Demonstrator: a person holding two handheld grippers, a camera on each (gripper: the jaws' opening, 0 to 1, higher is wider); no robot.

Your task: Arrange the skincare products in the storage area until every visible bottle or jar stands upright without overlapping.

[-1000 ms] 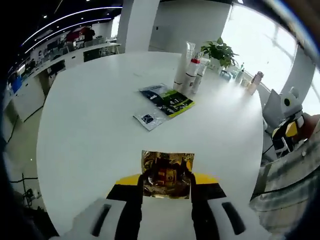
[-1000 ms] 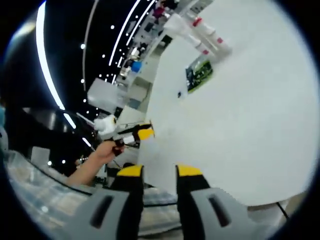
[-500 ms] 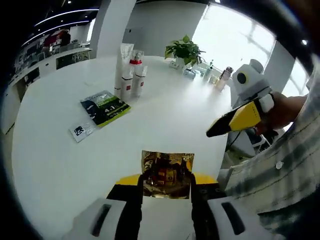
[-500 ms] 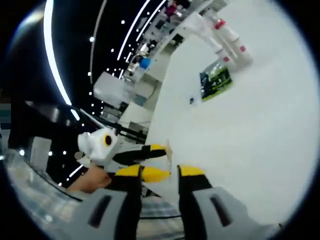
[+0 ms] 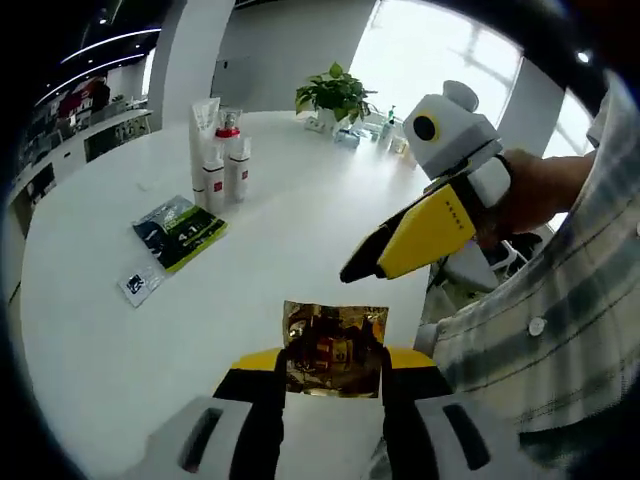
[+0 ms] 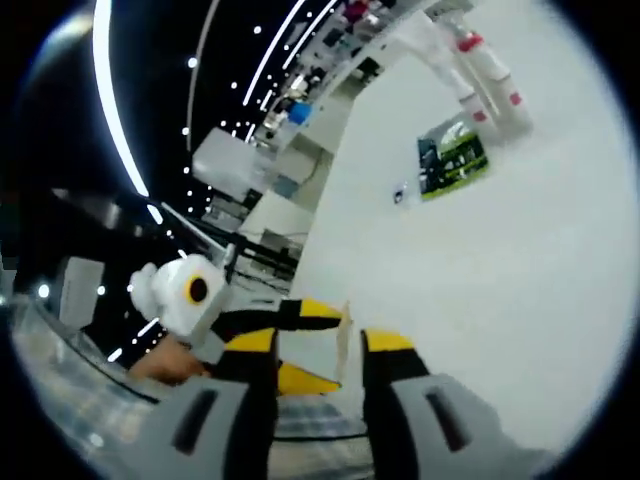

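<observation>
A gold foil sachet is held between the jaws of my left gripper, low over the white round table. My right gripper reaches in from the right, and its yellow tips end just above the sachet's top edge. In the right gripper view my right gripper stands open, with the left gripper and the sachet's thin edge in front of its gap. Several white bottles and tubes stand upright together at the far side.
A green-and-black sachet and a small dark sachet lie flat on the table. A potted plant and small items stand at the far edge. A person's plaid sleeve is at the right.
My right gripper has come in closer, from the table's right edge to just above the gold sachet. Both views have swung. The left gripper still holds the sachet.
</observation>
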